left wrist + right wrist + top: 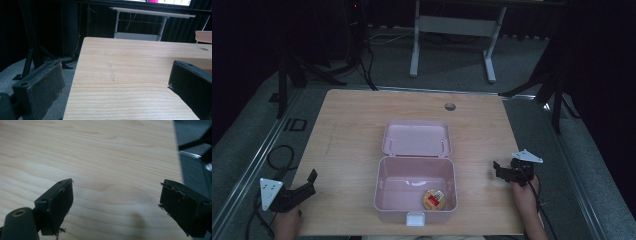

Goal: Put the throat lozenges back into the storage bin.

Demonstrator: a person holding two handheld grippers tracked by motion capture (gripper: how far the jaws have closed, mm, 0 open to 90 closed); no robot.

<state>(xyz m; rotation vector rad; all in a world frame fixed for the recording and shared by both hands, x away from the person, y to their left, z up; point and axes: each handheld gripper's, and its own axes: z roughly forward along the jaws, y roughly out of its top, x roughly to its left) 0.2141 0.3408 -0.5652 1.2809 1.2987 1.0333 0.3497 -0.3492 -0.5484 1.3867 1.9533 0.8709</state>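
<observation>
A pink lunch box [415,184] sits open in the middle of the wooden table [352,130], its lid [416,138] laid back flat toward the far side. Inside, at the near right corner, lies a small round yellow item with a red label [433,199]. My left gripper [310,183] hovers at the table's near left edge, open, nothing between its jaws [115,82]. My right gripper [501,171] is over the table's right side, to the right of the box, open and empty [116,200].
A grommet hole [450,106] marks the table's far side. Beyond it stands a white desk frame [452,30]. Black stand legs [294,75] flank the table at left and right. A corner of the pink lid [203,36] shows in the left gripper view.
</observation>
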